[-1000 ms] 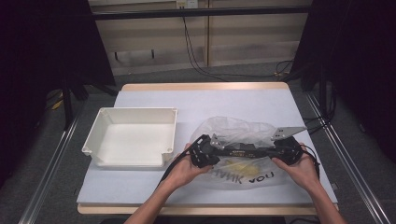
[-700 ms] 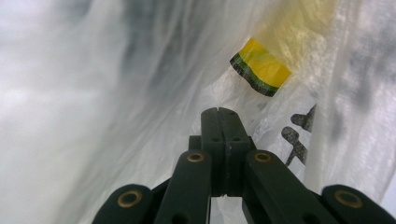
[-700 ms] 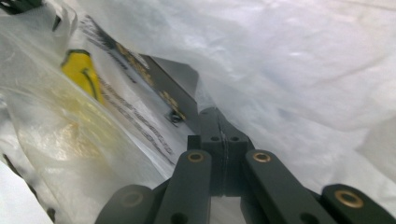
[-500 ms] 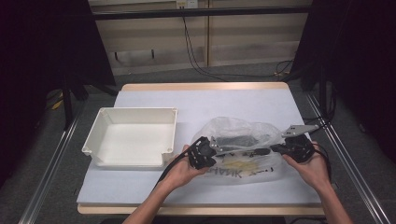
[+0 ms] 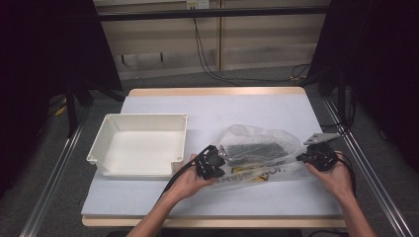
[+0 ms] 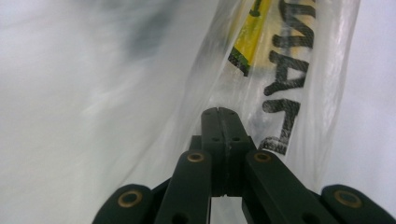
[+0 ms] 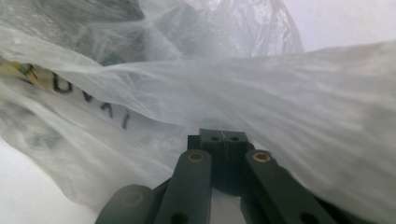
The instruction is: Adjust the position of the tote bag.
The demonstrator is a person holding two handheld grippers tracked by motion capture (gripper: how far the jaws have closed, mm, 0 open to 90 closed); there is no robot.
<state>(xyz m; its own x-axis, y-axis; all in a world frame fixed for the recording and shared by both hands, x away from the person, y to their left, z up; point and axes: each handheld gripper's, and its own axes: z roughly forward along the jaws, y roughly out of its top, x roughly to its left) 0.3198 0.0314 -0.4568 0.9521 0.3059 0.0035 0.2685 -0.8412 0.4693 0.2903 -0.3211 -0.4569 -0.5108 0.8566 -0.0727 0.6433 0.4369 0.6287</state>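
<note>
A clear plastic bag with black lettering and a yellow mark lies on the table's right half, a dark flat object inside it. My left gripper is shut on the bag's left edge. In the left gripper view the jaws meet tight on the bag's film beside the lettering. My right gripper is shut on the bag's right edge. In the right gripper view its jaws pinch the bag's film, which stretches away taut between the two hands.
A white rectangular tray stands on the table's left half, just left of my left hand. The white table mat extends behind the bag. Metal rails run along both sides of the table, and cables hang at the back.
My right gripper has moved to the right with the bag's edge, away from the left gripper, and the bag has been drawn out wider. The left gripper has stayed in place.
</note>
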